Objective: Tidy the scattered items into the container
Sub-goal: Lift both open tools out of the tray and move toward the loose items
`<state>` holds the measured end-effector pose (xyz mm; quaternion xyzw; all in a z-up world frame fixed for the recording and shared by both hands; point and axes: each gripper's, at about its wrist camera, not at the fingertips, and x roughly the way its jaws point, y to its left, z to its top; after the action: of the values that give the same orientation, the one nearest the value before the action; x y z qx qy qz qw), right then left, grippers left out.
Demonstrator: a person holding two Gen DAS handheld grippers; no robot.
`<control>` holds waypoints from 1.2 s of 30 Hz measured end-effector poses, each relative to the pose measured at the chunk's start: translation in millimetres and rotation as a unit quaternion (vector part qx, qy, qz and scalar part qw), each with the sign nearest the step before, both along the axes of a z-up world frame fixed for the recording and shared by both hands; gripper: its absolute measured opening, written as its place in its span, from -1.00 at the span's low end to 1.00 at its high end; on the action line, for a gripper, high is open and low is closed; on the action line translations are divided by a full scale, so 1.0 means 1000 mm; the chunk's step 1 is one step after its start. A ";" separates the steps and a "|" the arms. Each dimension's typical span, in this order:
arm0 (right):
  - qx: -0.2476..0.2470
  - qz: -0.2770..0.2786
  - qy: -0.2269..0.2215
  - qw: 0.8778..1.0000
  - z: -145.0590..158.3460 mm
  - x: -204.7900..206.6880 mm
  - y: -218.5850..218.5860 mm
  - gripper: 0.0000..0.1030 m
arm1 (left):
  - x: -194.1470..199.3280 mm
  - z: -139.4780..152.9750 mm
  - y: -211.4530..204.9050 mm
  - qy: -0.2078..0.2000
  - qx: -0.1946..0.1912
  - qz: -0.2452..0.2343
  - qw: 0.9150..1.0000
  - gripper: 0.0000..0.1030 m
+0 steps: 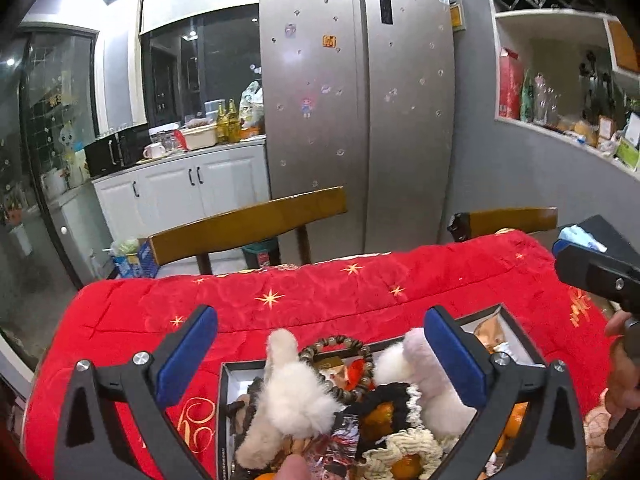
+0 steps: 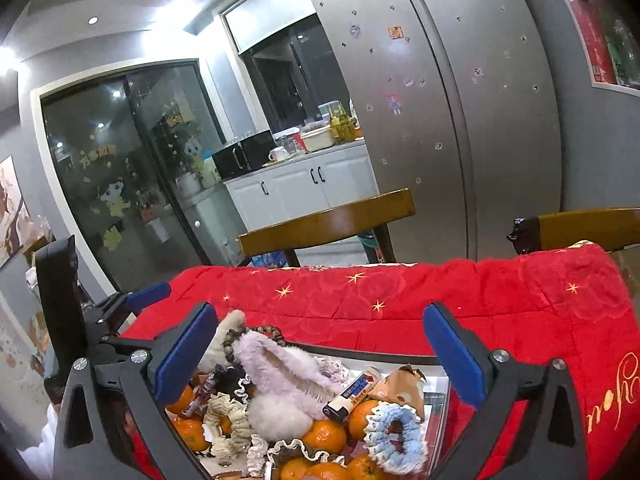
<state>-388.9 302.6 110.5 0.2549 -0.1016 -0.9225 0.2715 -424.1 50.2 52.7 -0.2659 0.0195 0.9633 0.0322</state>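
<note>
A shallow box (image 1: 224, 384) (image 2: 436, 364) sits on the red quilt and holds many items: a cream plush toy (image 1: 296, 396), a pink plush toy (image 1: 420, 364) (image 2: 280, 372), a bead bracelet (image 1: 340, 344) (image 2: 240, 338), tangerines (image 2: 324, 436), frilly scrunchies (image 2: 396, 432) and a small tube (image 2: 352, 394). My left gripper (image 1: 320, 356) is open and empty above the box. My right gripper (image 2: 320, 356) is open and empty above the same box. The left gripper's body shows at the left of the right wrist view.
The red quilt (image 1: 320, 292) (image 2: 480, 304) covers the table. Two wooden chair backs (image 1: 248, 224) (image 1: 516, 220) stand behind it. A steel fridge (image 1: 360, 100) and white kitchen cabinets (image 1: 192, 188) lie beyond. The right gripper's body (image 1: 600, 268) shows at the right edge.
</note>
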 end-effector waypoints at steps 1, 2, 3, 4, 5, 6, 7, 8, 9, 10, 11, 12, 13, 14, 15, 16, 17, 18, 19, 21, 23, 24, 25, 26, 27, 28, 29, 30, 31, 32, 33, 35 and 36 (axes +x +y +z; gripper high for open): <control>-0.001 -0.003 -0.001 1.000 0.002 0.002 0.001 1.00 | 0.002 0.002 0.000 0.000 0.002 -0.001 1.000 1.00; -0.001 -0.006 -0.002 1.000 0.003 0.004 0.002 1.00 | 0.005 0.004 0.000 0.001 0.001 -0.002 1.000 1.00; -0.003 -0.008 -0.004 1.000 0.006 0.007 0.005 1.00 | 0.007 0.007 0.000 0.003 -0.001 -0.002 1.000 1.00; -0.003 -0.011 -0.005 1.000 0.008 0.010 0.007 1.00 | 0.011 0.010 0.001 0.005 -0.002 -0.002 1.000 1.00; -0.003 -0.016 -0.006 1.000 0.012 0.014 0.009 1.00 | 0.015 0.013 0.001 0.007 -0.002 -0.003 1.000 1.00; -0.004 -0.019 -0.003 1.000 0.016 0.020 0.011 1.00 | 0.019 0.016 0.002 0.008 -0.001 -0.006 1.000 1.00; -0.005 -0.020 0.003 1.000 0.022 0.027 0.014 1.00 | 0.025 0.020 0.002 0.009 0.001 -0.008 1.000 1.00; -0.005 -0.023 0.007 1.000 0.027 0.033 0.016 1.00 | 0.031 0.024 0.002 0.010 0.005 -0.011 1.000 1.00; -0.003 -0.029 0.013 0.999 0.033 0.042 0.018 1.00 | 0.038 0.028 0.001 0.012 0.010 -0.014 1.000 1.00; -0.003 -0.032 0.019 0.999 0.038 0.050 0.021 1.00 | 0.047 0.032 0.001 0.014 0.013 -0.015 1.000 1.00; -0.002 -0.033 0.023 0.999 0.042 0.058 0.022 1.00 | 0.056 0.037 0.000 0.016 0.013 -0.017 1.000 1.00; 0.001 -0.039 0.025 0.999 0.047 0.068 0.023 1.00 | 0.065 0.040 0.000 0.017 0.011 -0.019 1.000 1.00; 0.001 -0.042 0.026 0.999 0.051 0.075 0.025 1.00 | 0.072 0.042 -0.001 0.018 0.007 -0.019 1.000 1.00; 0.000 -0.043 0.026 0.999 0.055 0.082 0.026 1.00 | 0.081 0.045 -0.001 0.020 0.002 -0.017 1.000 1.00; -0.002 -0.045 0.024 0.999 0.059 0.090 0.028 1.00 | 0.092 0.048 -0.001 0.024 -0.006 -0.015 1.000 1.00; -0.006 -0.046 0.023 0.999 0.064 0.099 0.029 1.00 | 0.102 0.052 -0.001 0.027 -0.012 -0.014 0.999 1.00; -0.008 -0.046 0.022 0.999 0.069 0.105 0.030 1.00 | 0.113 0.056 0.000 0.028 -0.019 -0.015 0.999 1.00; -0.010 -0.047 0.019 0.999 0.073 0.112 0.030 1.00 | 0.123 0.058 0.000 0.029 -0.023 -0.014 0.999 1.00; -0.013 -0.047 0.018 0.999 0.078 0.122 0.031 1.00 | 0.134 0.061 0.000 0.030 -0.026 -0.012 0.999 1.00; -0.015 -0.041 0.027 0.999 0.086 0.139 0.030 1.00 | 0.155 0.067 0.001 0.030 -0.024 -0.018 0.999 1.00; -0.004 -0.044 0.043 0.998 0.095 0.160 0.025 1.00 | 0.175 0.073 0.002 0.033 -0.016 -0.029 0.999 1.00; 0.002 -0.046 0.049 0.998 0.098 0.167 0.022 1.00 | 0.184 0.076 0.004 0.034 -0.015 -0.033 0.999 1.00; 0.007 -0.046 0.054 0.997 0.101 0.174 0.019 1.00 | 0.193 0.079 0.006 0.035 -0.016 -0.037 0.999 1.00; 0.010 -0.045 0.059 0.997 0.104 0.181 0.017 1.00 | 0.200 0.081 0.009 0.038 -0.016 -0.040 0.998 1.00; 0.011 -0.045 0.063 0.997 0.106 0.187 0.015 1.00 | 0.209 0.083 0.011 0.040 -0.016 -0.044 0.998 1.00; 0.012 -0.044 0.066 0.997 0.106 0.193 0.014 1.00 | 0.215 0.085 0.014 0.041 -0.016 -0.047 0.998 1.00; 0.012 -0.044 0.068 0.997 0.107 0.199 0.014 1.00 | 0.222 0.086 0.016 0.040 -0.016 -0.051 0.998 1.00; 0.010 -0.045 0.070 0.996 0.107 0.206 0.014 1.00 | 0.230 0.087 0.019 0.039 -0.016 -0.056 0.998 1.00; 0.010 -0.045 0.071 0.996 0.107 0.211 0.015 1.00 | 0.239 0.086 0.021 0.039 -0.014 -0.061 0.997 1.00; 0.011 -0.045 0.071 0.996 0.105 0.215 0.016 1.00 | 0.243 0.085 0.023 0.039 -0.013 -0.065 0.997 1.00; 0.014 -0.044 0.070 0.996 0.103 0.220 0.017 1.00 | 0.251 0.082 0.025 0.038 -0.014 -0.069 0.997 1.00; 0.020 -0.045 0.068 0.996 0.096 0.228 0.019 1.00 | 0.264 0.074 0.025 0.033 -0.017 -0.073 0.997 1.00; 0.025 -0.045 0.065 0.997 0.091 0.231 0.019 1.00 | 0.271 0.068 0.026 0.029 -0.020 -0.075 0.997 1.00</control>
<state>-157.5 321.7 201.4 0.1966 -0.0718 -0.9506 0.2291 -153.2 76.0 120.6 -0.2361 0.0591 0.9649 0.0986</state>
